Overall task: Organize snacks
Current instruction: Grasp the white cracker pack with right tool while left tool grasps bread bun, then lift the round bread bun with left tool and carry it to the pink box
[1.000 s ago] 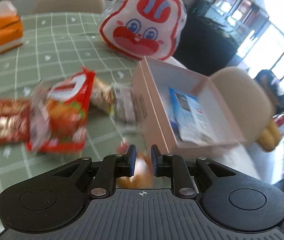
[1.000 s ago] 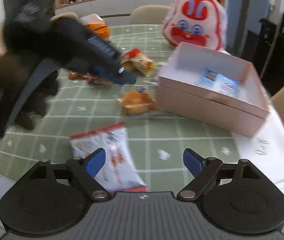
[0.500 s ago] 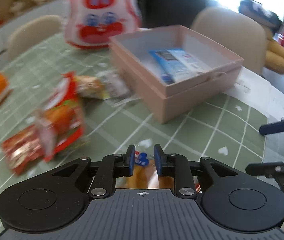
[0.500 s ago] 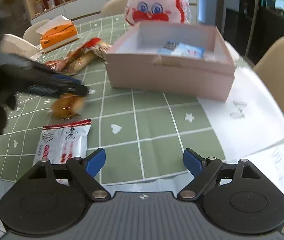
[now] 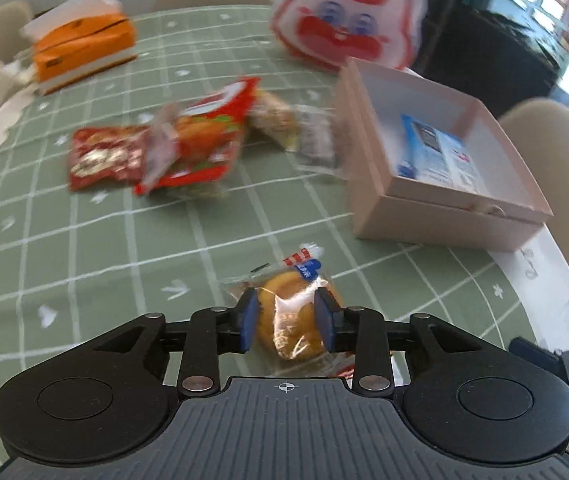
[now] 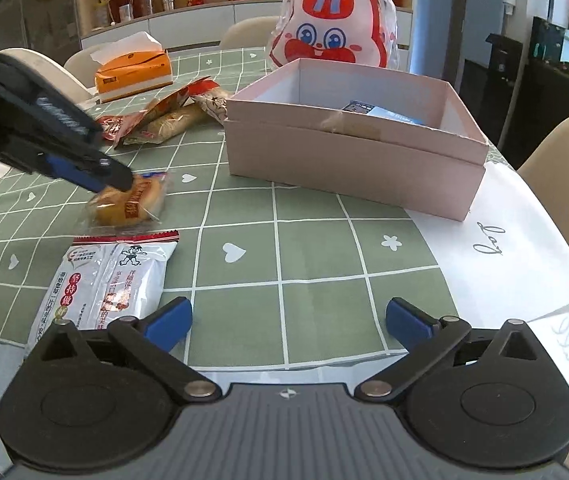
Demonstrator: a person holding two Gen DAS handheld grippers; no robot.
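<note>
A wrapped golden bun (image 5: 292, 320) lies on the green checked tablecloth (image 5: 84, 260). My left gripper (image 5: 287, 320) is tilted down over it. Its jaws are opening and the bun sits between the blue pads, which do not seem to squeeze it. The right wrist view shows the left gripper (image 6: 112, 174) with its tips at the bun (image 6: 128, 204). My right gripper (image 6: 288, 316) hangs low near the table's front edge, its jaws opening wide with nothing between them. A white snack packet (image 6: 112, 280) lies by its left finger. The open pink box (image 6: 344, 164) holds a blue packet (image 6: 388, 114).
Red and clear snack packets (image 5: 200, 136) lie in a heap left of the pink box (image 5: 444, 216). A rabbit-faced bag (image 6: 332, 28) stands behind the box. An orange tissue box (image 6: 132, 70) sits at the far left. Beige chairs ring the table.
The left jaws have spread from nearly shut to either side of the bun, and the left gripper has swung over it. The right jaws have widened and that gripper has sunk toward the table.
</note>
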